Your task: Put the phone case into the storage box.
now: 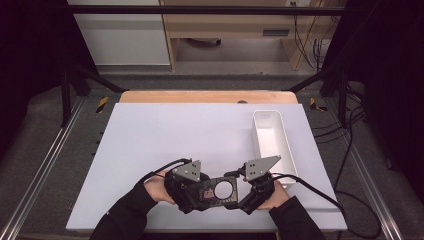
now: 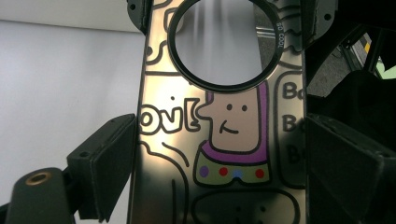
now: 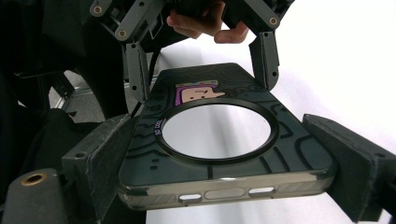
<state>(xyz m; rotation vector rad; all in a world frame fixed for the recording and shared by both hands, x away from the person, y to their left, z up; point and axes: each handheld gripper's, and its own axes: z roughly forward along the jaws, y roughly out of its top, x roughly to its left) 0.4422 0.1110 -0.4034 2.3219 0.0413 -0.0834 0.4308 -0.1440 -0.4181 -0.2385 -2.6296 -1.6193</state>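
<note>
Near the front edge of the white tabletop (image 1: 150,135), held flat just above it between both grippers: a dark phone case (image 1: 216,191) with a large round ring cut-out and a cartoon figure in purple. Long axis running left to right, parallel to that front edge. Left gripper (image 2: 219,154) with fingers (image 2: 105,154) closed on the long sides of the case at its figure end; right gripper (image 3: 224,158) with fingers (image 3: 105,156) clamped on the ring end. Farther back, by the right edge, a long white tray (image 1: 272,142), lengthwise front to back. Beyond the far edge, grey floor, black frame posts, wooden furniture and trailing cables.
</note>
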